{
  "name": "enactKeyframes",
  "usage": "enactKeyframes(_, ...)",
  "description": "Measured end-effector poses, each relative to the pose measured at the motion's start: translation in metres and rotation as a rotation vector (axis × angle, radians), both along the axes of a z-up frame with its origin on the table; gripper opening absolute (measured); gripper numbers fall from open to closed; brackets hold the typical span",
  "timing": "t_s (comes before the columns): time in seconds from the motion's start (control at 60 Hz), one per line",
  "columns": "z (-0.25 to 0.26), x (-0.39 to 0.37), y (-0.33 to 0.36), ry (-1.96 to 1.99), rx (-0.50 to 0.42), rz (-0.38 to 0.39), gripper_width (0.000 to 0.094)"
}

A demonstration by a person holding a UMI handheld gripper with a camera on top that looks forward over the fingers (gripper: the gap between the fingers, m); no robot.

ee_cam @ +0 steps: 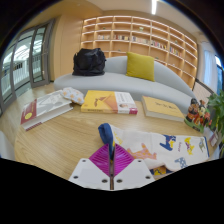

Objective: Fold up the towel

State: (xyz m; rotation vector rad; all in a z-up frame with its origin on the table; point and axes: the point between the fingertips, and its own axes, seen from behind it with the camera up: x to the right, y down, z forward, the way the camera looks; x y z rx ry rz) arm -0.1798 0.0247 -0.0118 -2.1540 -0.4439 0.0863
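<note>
The gripper grips a blue object at lower centre; the patterned towel, lower right on the wooden table, looks soft, limp; best pinched at a corner.

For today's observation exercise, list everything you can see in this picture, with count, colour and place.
Table: one, light wood, under and ahead of the tongs.
Books: about three; a red and white one to the left, a yellow one in the middle, a yellow one to the right.
Printed sheet: one, white with coloured shapes, right of the tongs.
Sofa: one, pale grey, beyond the table.
Cushion: one, yellow, on the sofa.
Bag: one, black, on the sofa's left end.
Shelving: one wall unit, light wood, behind the sofa.
Towel: none that I can make out.
Tongs: one pair, white fingers with magenta pads, a blue part between them; open or shut unclear.
</note>
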Motion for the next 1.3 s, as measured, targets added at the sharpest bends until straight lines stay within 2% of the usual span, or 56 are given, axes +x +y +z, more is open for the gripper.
enactKeyframes(0.1, -0.001, -0.003, -0.002, -0.023, 0.003, 0.009, 0.0022)
enactKeyframes(0.183, 0.001, -0.007, -0.019, 0.024, -0.041, 0.011, 0.0018)
enactKeyframes(0.267, 0.022, -0.026, -0.042, 0.127, -0.071, 0.056, 0.0017)
enactKeyframes(0.383, 0.085, -0.055, -0.07, 0.293, -0.058, 0.132, 0.0017)
enactKeyframes(0.45, 0.136, -0.058, -0.079, 0.376, -0.008, 0.167, 0.0019)
enactKeyframes(0.533, 0.188, -0.044, -0.075, 0.448, 0.06, 0.174, 0.0023)
enactKeyframes(0.583, 0.205, -0.03, -0.069, 0.467, 0.073, 0.156, 0.0023)
enactKeyframes(0.667, 0.204, 0.016, -0.042, 0.441, 0.097, 0.095, 0.0025)
enactKeyframes(0.85, 0.132, 0.147, 0.018, 0.261, 0.064, -0.11, 0.003)
enactKeyframes(0.883, 0.118, 0.169, 0.027, 0.216, 0.06, -0.139, 0.0075)
enactKeyframes(0.917, 0.099, 0.195, 0.038, 0.176, 0.065, -0.17, 0.0209)
enactKeyframes(0.95, 0.083, 0.219, 0.043, 0.123, 0.049, -0.205, 0.0432)
enactKeyframes(0.983, 0.067, 0.243, 0.045, 0.075, 0.03, -0.233, 0.0697)
enactKeyframes(1.017, 0.063, 0.261, 0.044, 0.037, 0.034, -0.265, 0.0867)
enactKeyframes(1.05, 0.066, 0.274, 0.043, 0.017, 0.056, -0.281, 0.0835)
enactKeyframes(1.117, 0.076, 0.293, 0.035, -0.01, 0.094, -0.294, 0.0849)
enactKeyframes(1.3, 0.126, 0.297, -0.026, -0.016, 0.172, -0.248, 0.0846)
